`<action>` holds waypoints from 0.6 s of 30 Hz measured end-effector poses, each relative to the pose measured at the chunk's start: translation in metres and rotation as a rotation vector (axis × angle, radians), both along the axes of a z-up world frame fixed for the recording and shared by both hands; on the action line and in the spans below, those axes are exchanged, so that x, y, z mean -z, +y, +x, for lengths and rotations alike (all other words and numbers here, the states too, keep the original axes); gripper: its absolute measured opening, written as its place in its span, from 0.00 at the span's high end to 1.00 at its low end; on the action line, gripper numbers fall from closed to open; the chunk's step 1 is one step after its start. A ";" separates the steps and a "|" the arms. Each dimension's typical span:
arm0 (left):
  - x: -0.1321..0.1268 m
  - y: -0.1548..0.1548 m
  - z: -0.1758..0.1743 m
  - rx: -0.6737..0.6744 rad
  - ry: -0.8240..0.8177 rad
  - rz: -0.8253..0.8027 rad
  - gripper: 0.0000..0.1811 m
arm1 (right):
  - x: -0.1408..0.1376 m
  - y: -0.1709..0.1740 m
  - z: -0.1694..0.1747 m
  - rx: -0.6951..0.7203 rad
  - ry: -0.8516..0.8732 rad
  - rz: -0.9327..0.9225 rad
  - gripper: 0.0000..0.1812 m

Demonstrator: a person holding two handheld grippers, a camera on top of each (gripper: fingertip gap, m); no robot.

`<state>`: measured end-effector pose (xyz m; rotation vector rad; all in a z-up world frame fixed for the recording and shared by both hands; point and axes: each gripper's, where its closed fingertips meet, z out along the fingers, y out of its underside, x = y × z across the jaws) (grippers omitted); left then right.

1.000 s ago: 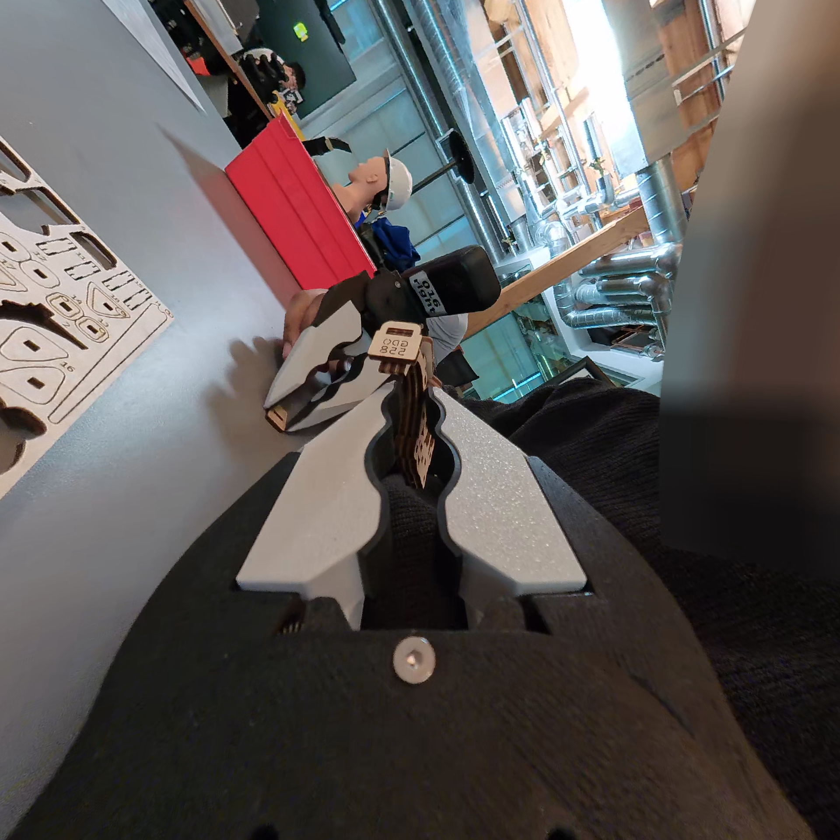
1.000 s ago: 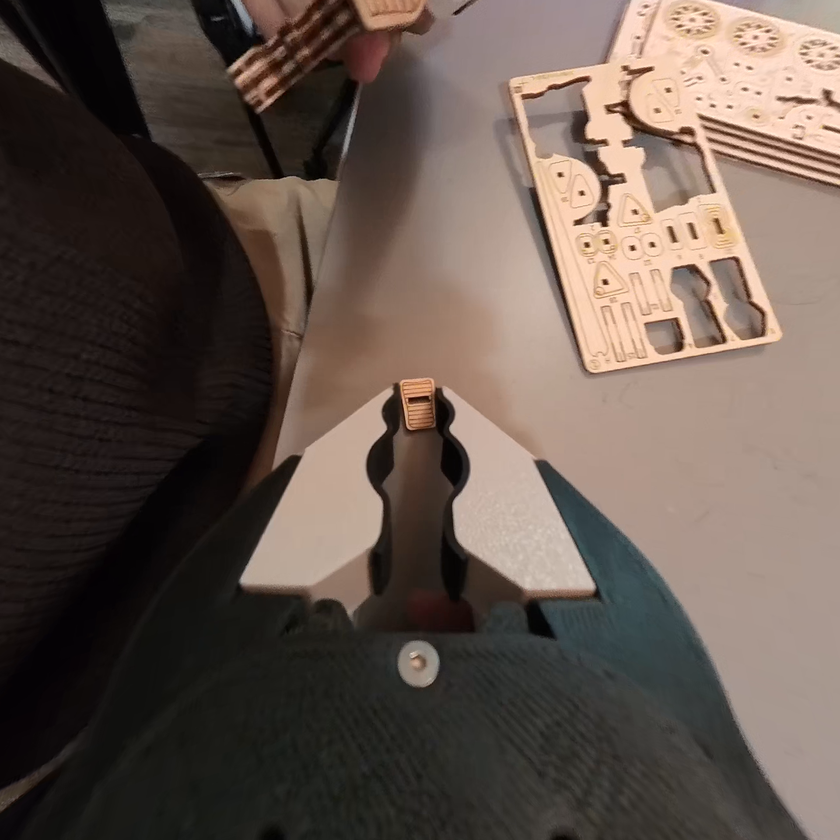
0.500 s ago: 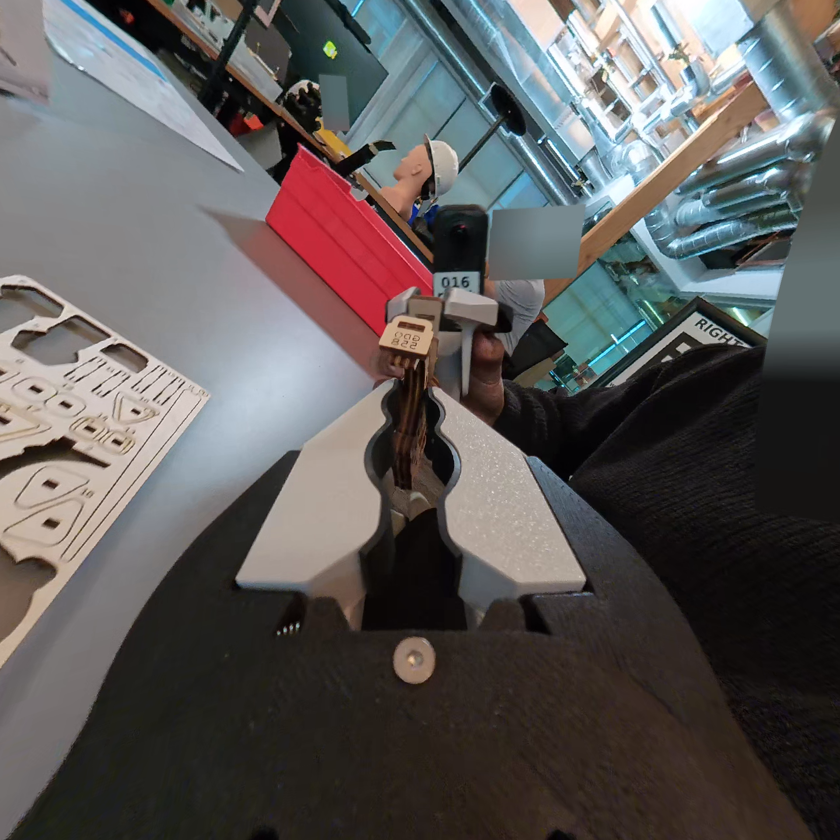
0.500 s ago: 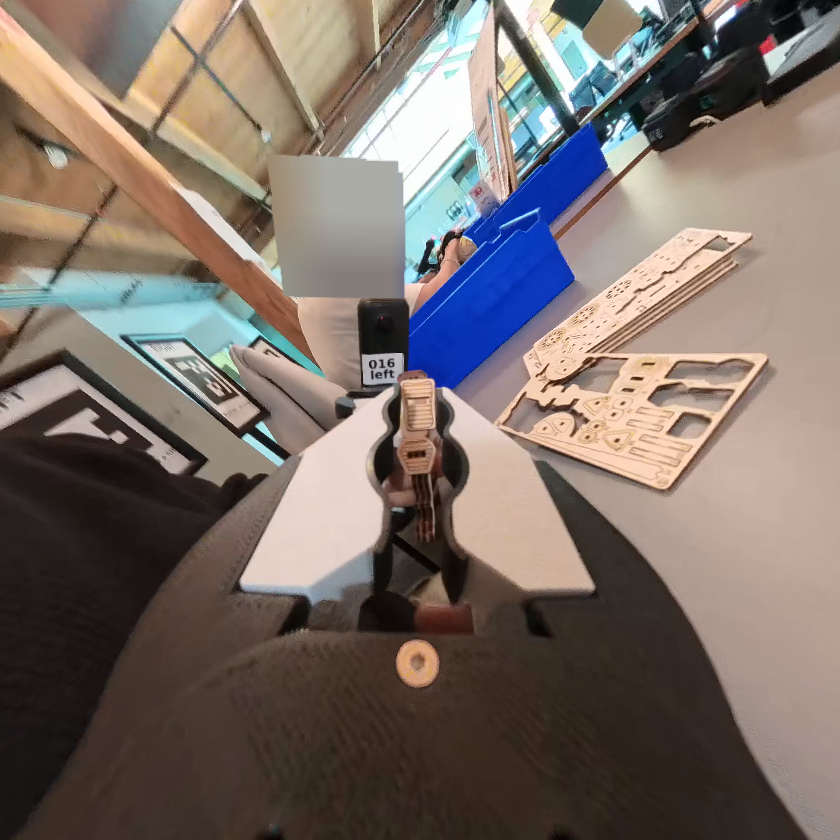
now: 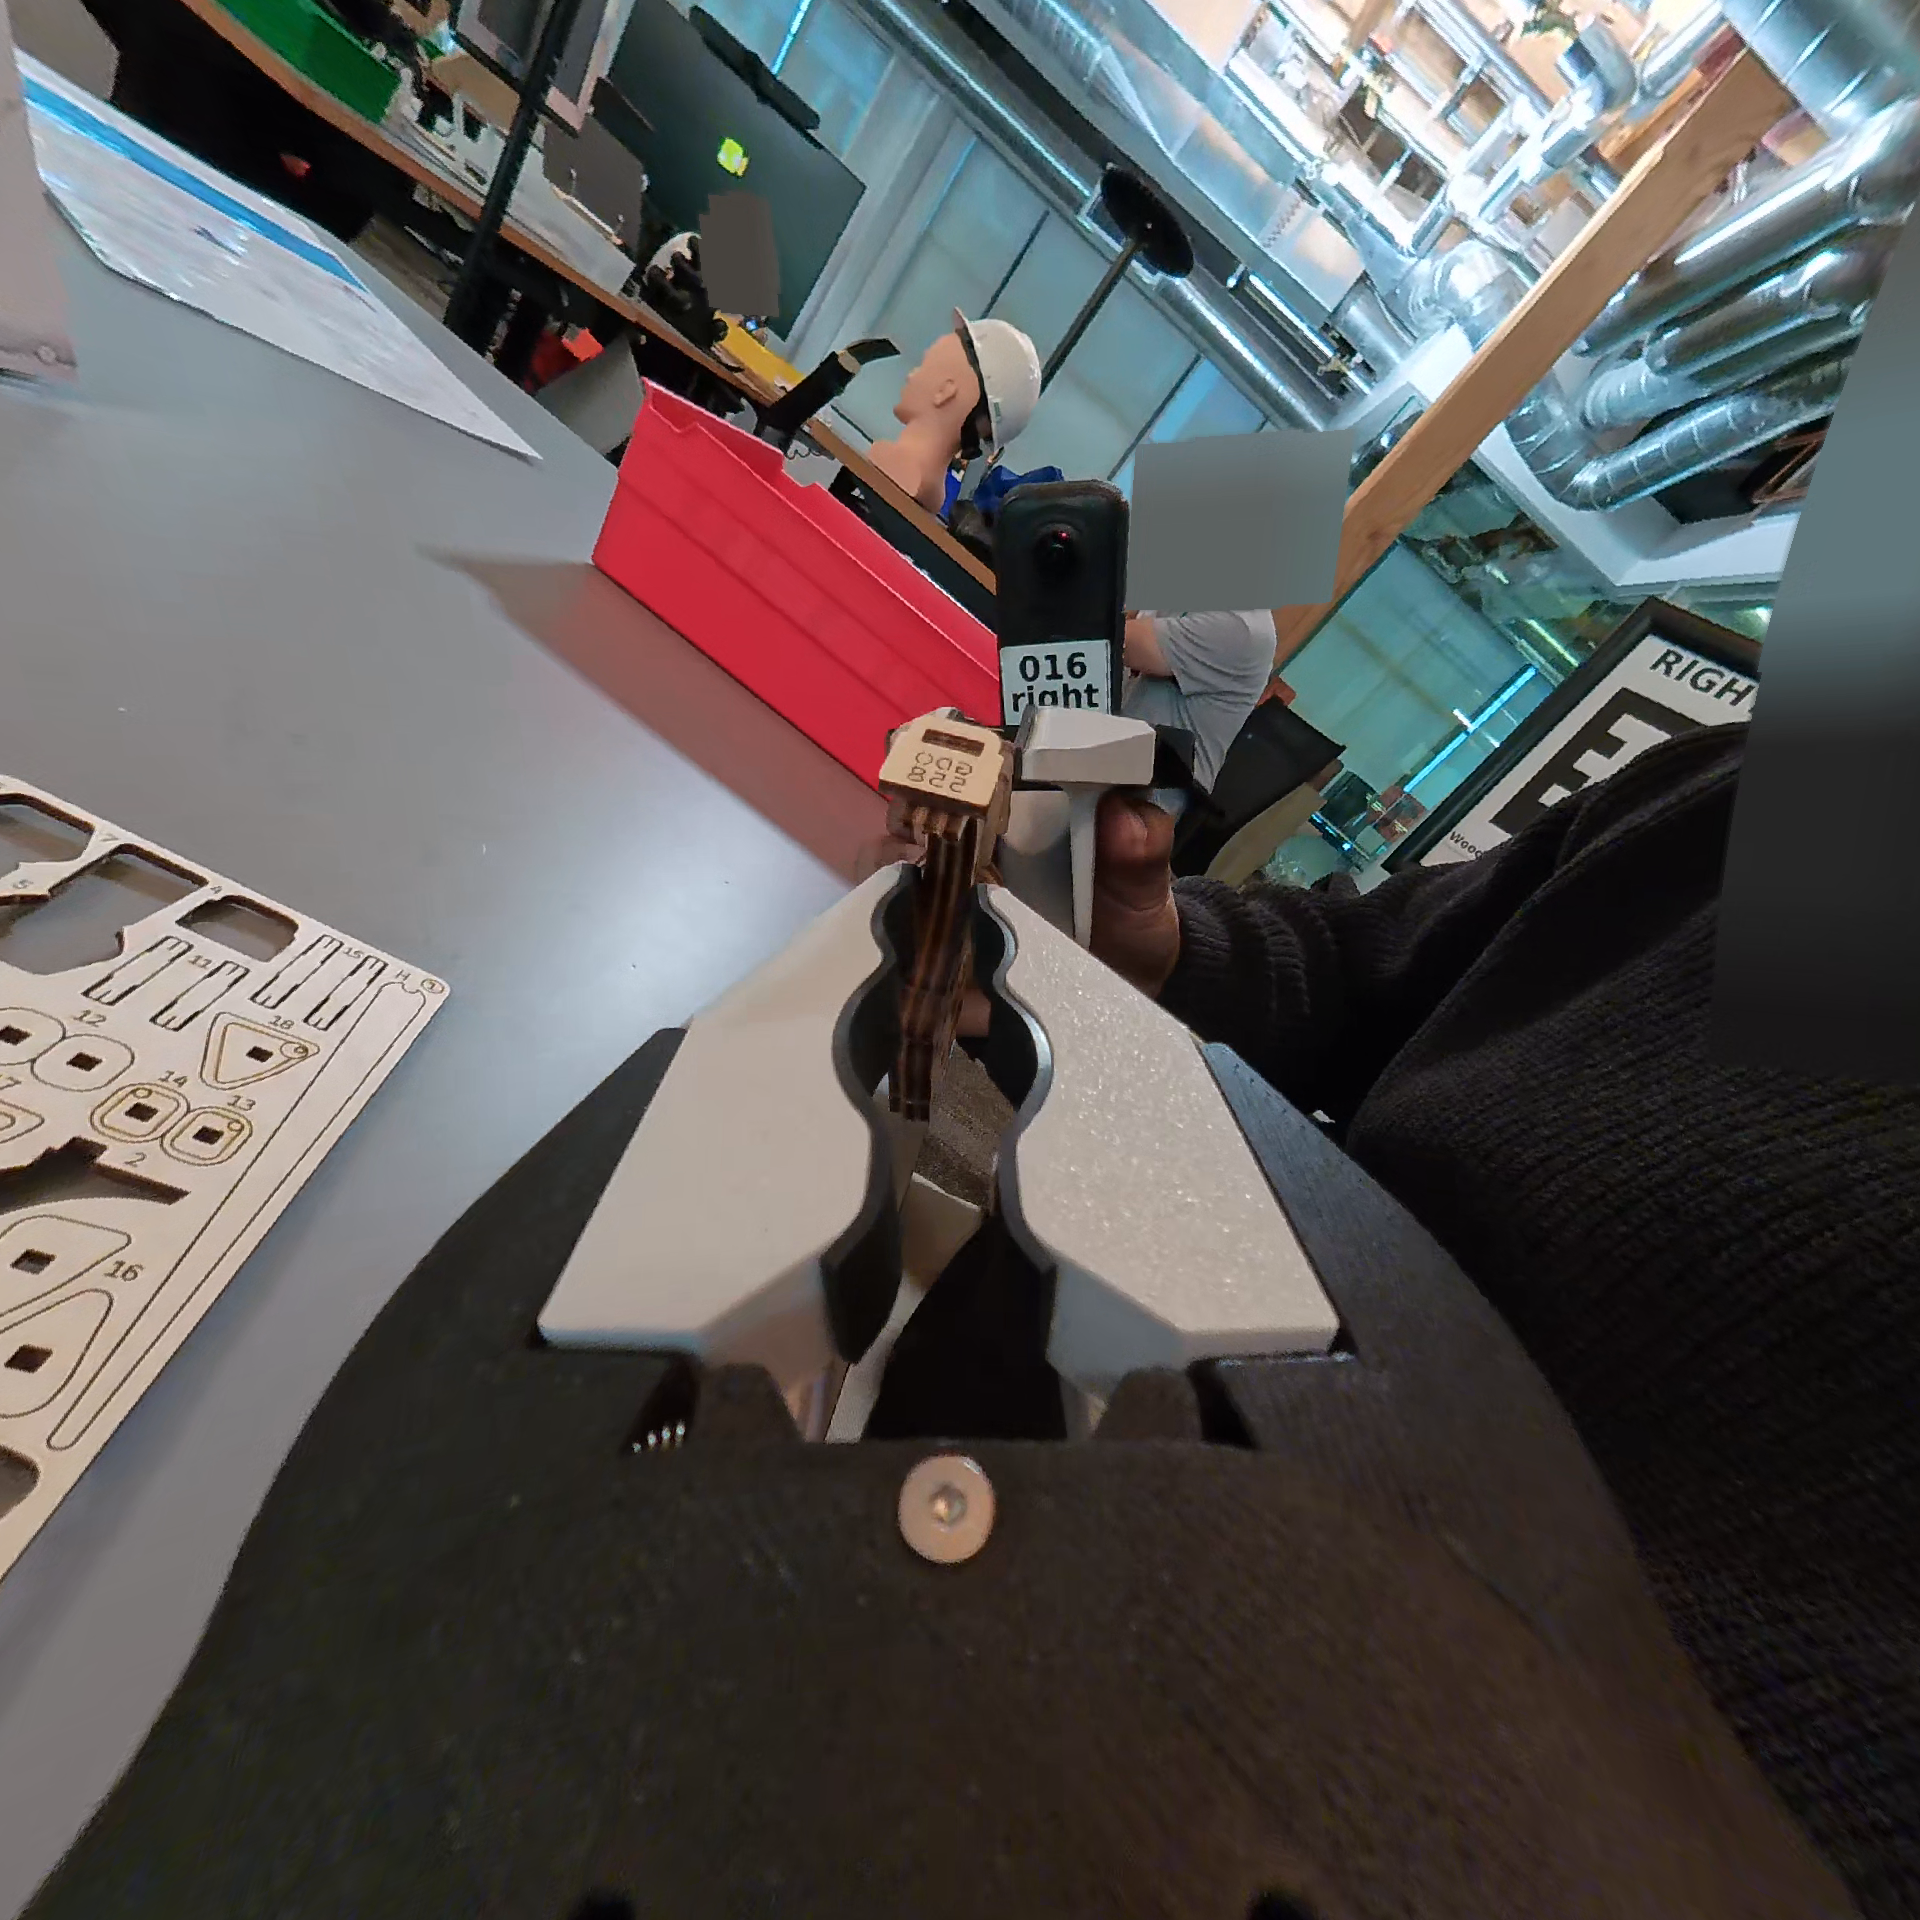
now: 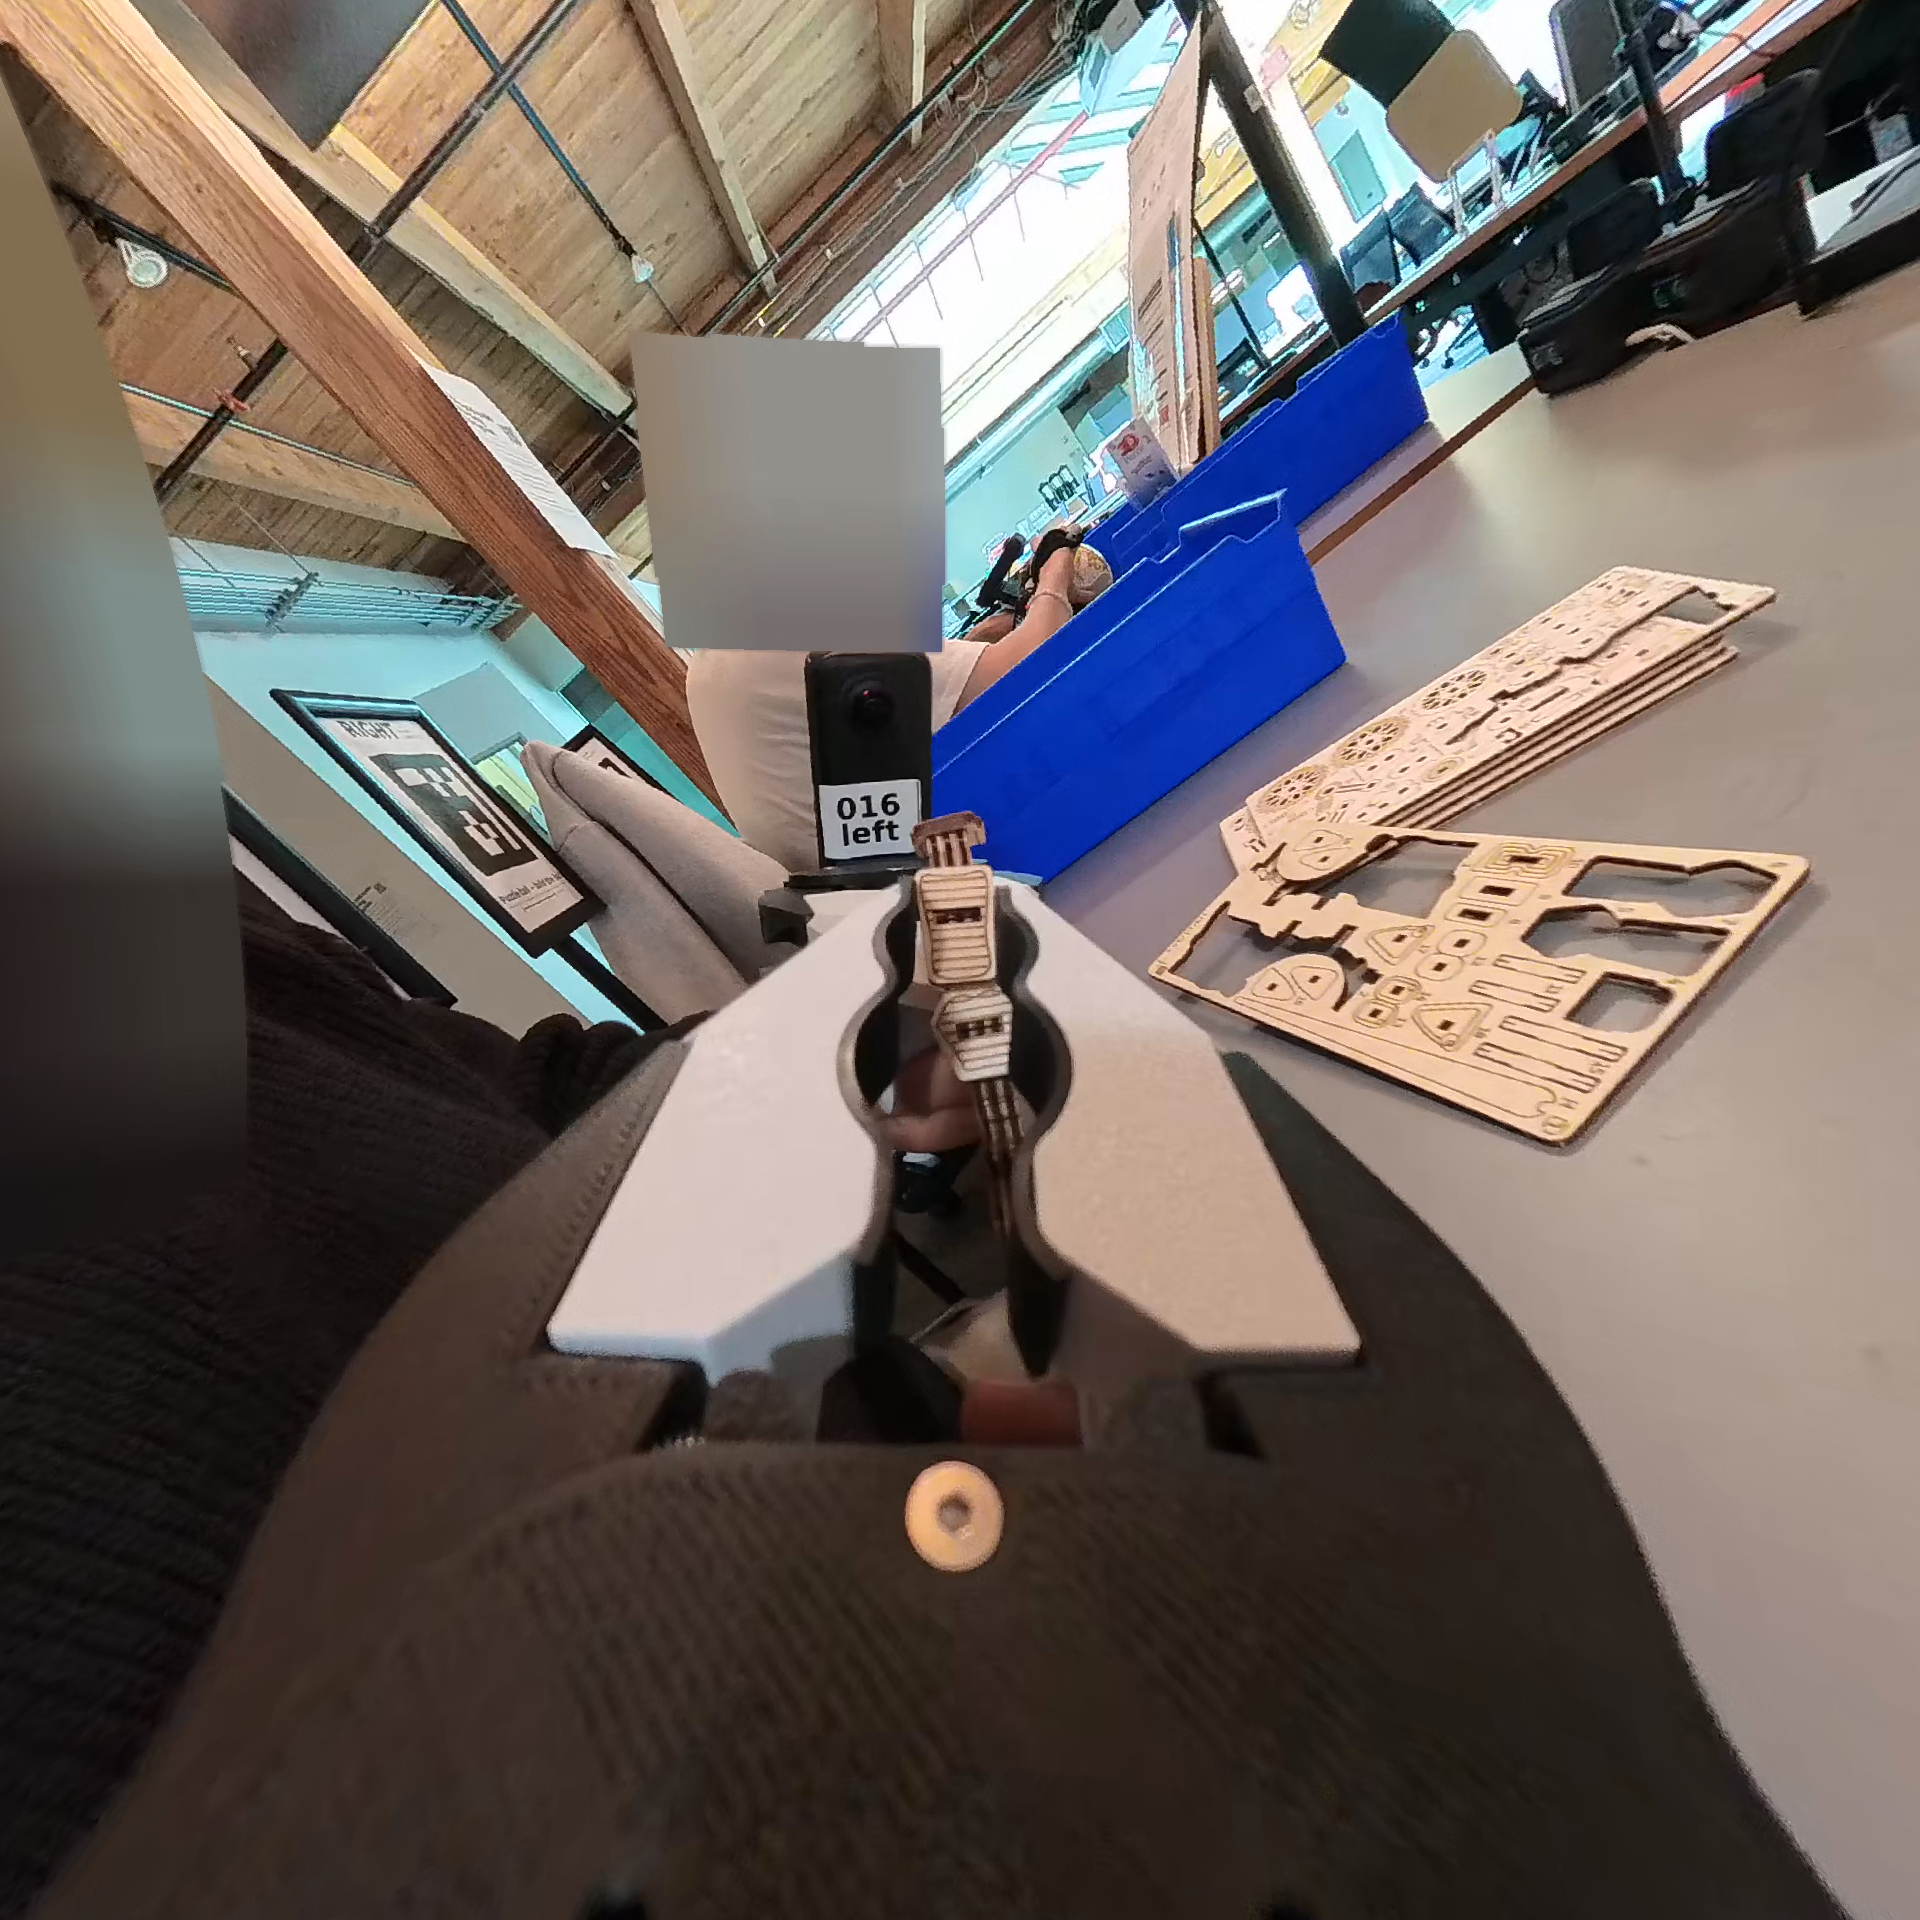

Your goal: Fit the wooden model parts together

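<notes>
I'm looking across a grey bench (image 5: 343,665) into a workshop hall. A red bin (image 5: 790,582) sits on the bench's far edge on one side, blue bins (image 6: 1164,665) on the other. Overhead I see a slanting wooden beam (image 6: 343,312), plank ceiling (image 6: 582,135) and silver ducts (image 5: 1704,312). Glass walls (image 5: 1018,270) let in bright daylight. A mannequin head (image 5: 935,395) in a white hard hat stands behind the red bin. Framed posters (image 6: 436,800) lean by a grey chair (image 6: 634,894).
</notes>
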<state>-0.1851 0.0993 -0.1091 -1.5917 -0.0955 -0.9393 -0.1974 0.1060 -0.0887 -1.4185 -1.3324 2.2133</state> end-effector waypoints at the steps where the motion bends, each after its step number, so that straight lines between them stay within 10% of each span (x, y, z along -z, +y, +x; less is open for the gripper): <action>1: 0.000 0.000 0.000 0.000 -0.002 0.002 0.96 | 0.000 -0.001 0.000 0.000 0.004 0.007 0.93; 18: -0.004 -0.005 0.004 0.031 0.022 0.033 0.96 | -0.004 -0.012 0.002 0.024 0.094 0.182 0.92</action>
